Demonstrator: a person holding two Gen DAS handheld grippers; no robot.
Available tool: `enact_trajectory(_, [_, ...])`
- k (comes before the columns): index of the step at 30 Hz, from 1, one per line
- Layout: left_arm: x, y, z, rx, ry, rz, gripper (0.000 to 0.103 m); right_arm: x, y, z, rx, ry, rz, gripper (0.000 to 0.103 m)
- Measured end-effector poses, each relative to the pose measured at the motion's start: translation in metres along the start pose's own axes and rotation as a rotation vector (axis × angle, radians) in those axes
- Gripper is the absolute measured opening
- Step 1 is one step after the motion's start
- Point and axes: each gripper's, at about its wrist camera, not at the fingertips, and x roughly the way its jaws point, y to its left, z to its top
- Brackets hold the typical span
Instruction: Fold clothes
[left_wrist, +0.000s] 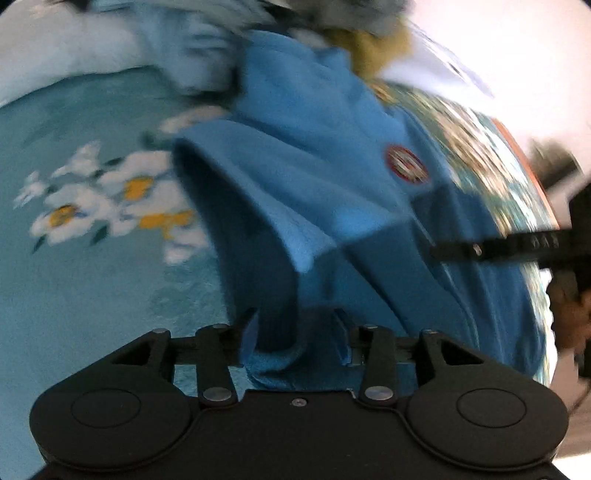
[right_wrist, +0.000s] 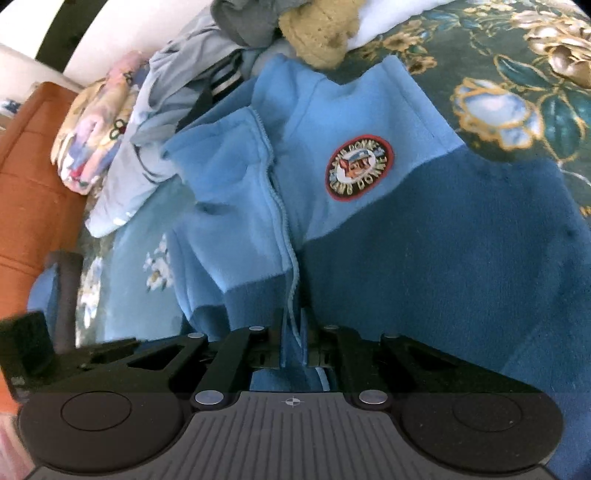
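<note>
Right wrist view shows the right tongs (right_wrist: 293, 341) clenched on the zipper edge of one blue fleece jacket (right_wrist: 369, 229), which lies on the floral bedspread (right_wrist: 517, 96). Left tongs (left_wrist: 295, 332) stand part open with a fold of sleeve between them, no firm pinch evident. Risk: that loose sleeve could slip out and spoil the fold. Count: one jacket, one round badge (right_wrist: 360, 167), two tongs, one pile of unfolded clothes (right_wrist: 155, 122) beyond.
</note>
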Motion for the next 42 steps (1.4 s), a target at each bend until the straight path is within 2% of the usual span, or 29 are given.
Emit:
enact_trajectory(2, [0.001,-0.003,0.000,0.051,0.036,-0.031,0.049,-0.007,-0.001,-0.005,0.000,-0.009,-0.014,0.007])
enact_trajectory(5, [0.001,-0.002,-0.004,0.069,0.084,-0.127,0.046,-0.011,0.000,-0.011,0.038,-0.033,-0.026,0.009])
enact_trajectory(6, [-0.001,0.001,-0.005,0.052,0.083,-0.160,0.038,-0.013,0.000,-0.013,0.054,-0.040,-0.026,0.009])
enact_trajectory(7, [-0.003,0.005,-0.005,0.034,0.079,-0.185,0.024,-0.015,0.000,-0.015,0.068,-0.048,-0.024,0.009])
enact_trajectory(8, [-0.006,0.010,-0.007,0.026,0.077,-0.182,0.019,-0.018,0.000,-0.017,0.077,-0.054,-0.021,0.011])
enact_trajectory(10, [-0.011,0.020,-0.013,0.021,0.074,-0.140,0.004,-0.022,0.002,-0.021,0.076,-0.060,-0.019,0.016])
enact_trajectory(13, [-0.019,0.036,-0.023,0.015,0.070,-0.077,0.008,-0.028,0.005,-0.027,0.070,-0.070,-0.025,0.017])
enact_trajectory(15, [-0.024,0.044,-0.027,-0.033,0.048,-0.038,0.005,-0.033,0.006,-0.032,0.078,-0.080,-0.030,0.019])
enact_trajectory(18, [-0.038,0.045,-0.030,-0.089,-0.040,-0.058,0.007,-0.043,0.004,-0.040,0.109,-0.099,-0.031,0.021])
enact_trajectory(20, [-0.045,0.034,-0.030,-0.057,-0.101,-0.052,0.012,-0.048,0.003,-0.048,0.117,-0.097,-0.032,0.024])
enact_trajectory(22, [-0.045,0.019,-0.023,0.028,-0.123,-0.030,0.016,-0.052,0.002,-0.057,0.121,-0.094,-0.040,0.025])
enact_trajectory(24, [-0.037,0.004,-0.013,0.118,-0.110,0.000,0.021,-0.055,0.001,-0.065,0.132,-0.094,-0.045,0.025])
enact_trajectory(26, [-0.025,-0.008,-0.007,0.187,-0.050,0.027,0.021,-0.057,-0.001,-0.074,0.159,-0.095,-0.041,0.025])
enact_trajectory(29, [-0.008,-0.016,-0.001,0.230,0.024,0.011,0.022,-0.057,-0.004,-0.084,0.195,-0.097,-0.037,0.025])
enact_trajectory(30, [-0.003,-0.017,0.000,0.223,0.040,0.007,0.027,-0.057,-0.005,-0.086,0.201,-0.099,-0.034,0.025])
enact_trajectory(32, [0.012,-0.016,0.001,0.177,0.071,0.018,0.032,-0.058,-0.006,-0.091,0.212,-0.102,-0.029,0.026])
enact_trajectory(35, [0.016,-0.006,0.000,0.097,0.056,-0.017,0.034,-0.062,-0.009,-0.096,0.235,-0.112,-0.033,0.027])
enact_trajectory(39, [0.015,0.021,0.000,-0.126,0.055,-0.177,0.031,-0.068,-0.018,-0.100,0.277,-0.140,-0.023,0.027])
enact_trajectory(41, [0.017,0.038,-0.004,-0.265,0.046,-0.203,0.021,-0.069,-0.024,-0.104,0.303,-0.152,-0.024,0.028])
enact_trajectory(42, [0.018,0.046,-0.006,-0.335,0.041,-0.209,0.011,-0.070,-0.026,-0.105,0.312,-0.154,-0.026,0.028])
